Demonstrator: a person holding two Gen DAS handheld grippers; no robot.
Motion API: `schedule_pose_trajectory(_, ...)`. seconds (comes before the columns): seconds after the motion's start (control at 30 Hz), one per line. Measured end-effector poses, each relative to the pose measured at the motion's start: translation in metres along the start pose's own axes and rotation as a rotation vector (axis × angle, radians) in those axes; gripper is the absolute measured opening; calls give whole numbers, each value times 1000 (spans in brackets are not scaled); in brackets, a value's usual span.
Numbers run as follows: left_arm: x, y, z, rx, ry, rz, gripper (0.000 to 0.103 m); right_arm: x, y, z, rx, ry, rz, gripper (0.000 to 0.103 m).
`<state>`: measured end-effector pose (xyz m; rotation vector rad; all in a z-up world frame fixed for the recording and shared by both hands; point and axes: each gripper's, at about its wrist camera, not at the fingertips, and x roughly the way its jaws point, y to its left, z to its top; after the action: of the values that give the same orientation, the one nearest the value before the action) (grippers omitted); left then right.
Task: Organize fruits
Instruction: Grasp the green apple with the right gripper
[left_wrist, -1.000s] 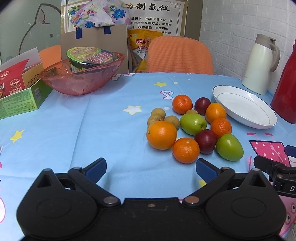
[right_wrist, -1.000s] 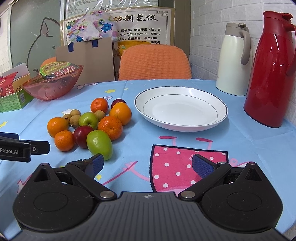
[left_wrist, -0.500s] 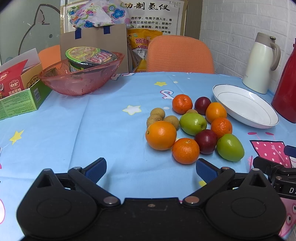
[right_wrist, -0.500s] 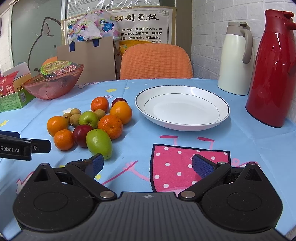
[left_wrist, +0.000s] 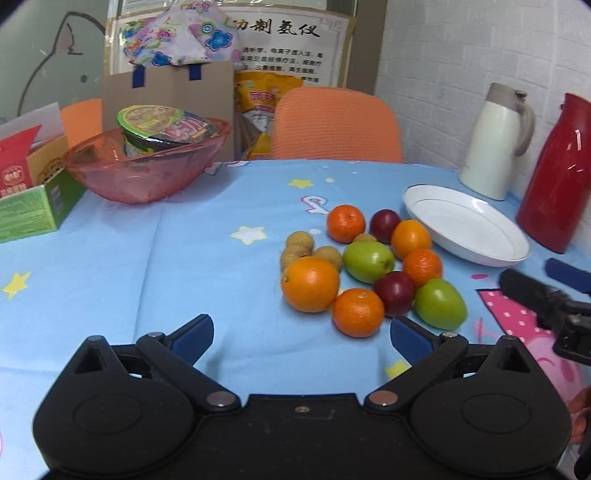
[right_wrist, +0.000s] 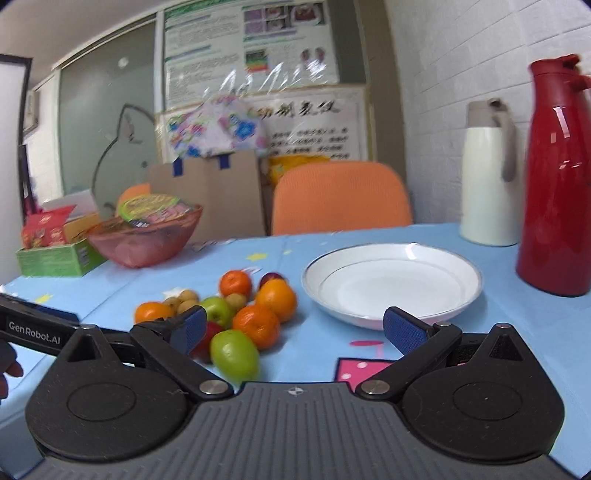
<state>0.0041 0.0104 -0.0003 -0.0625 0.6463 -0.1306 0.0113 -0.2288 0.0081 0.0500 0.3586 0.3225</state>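
Note:
A pile of fruit lies on the blue tablecloth: a big orange, several smaller oranges, green fruits, dark red plums and small brown longans. An empty white plate sits to their right. My left gripper is open and empty, just in front of the pile. My right gripper is open and empty, low over the table, with the nearest green fruit close to its left finger. The right gripper also shows in the left wrist view.
A pink bowl with a noodle cup stands at the back left beside a green box. A white jug and a red thermos stand at the back right. An orange chair is behind the table.
My right gripper has moved forward and dropped lower, toward the fruit pile, and its view tilted up. My left gripper has shifted slightly. Both stay open.

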Motion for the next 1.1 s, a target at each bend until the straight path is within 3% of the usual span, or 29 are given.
schedule_pose_trajectory(0.1, 1, 7, -1, -35, 22, -81, 103, 14, 9, 3, -61, 102, 54, 103)
schedule_pose_trajectory(0.23, 4, 9, -1, -66, 59, -156, 83, 26, 24, 0, -146, 133, 104, 103)
schedule_pose_trajectory(0.43, 11, 9, 2, -78, 103, -214, 83, 46, 34, 1, -230, 220, 131, 100)
schedule_pose_trajectory(0.7, 28, 4, 11, -83, 118, -222, 83, 54, 33, -1, -207, 256, 164, 82)
schedule_pose_trajectory(0.77, 32, 2, 12, -79, 123, -220, 83, 54, 34, -2, -214, 261, 166, 65)
schedule_pose_trajectory(1.1, 46, -5, 17, -41, 138, -206, 83, 37, 26, -7, -146, 244, 164, 63)
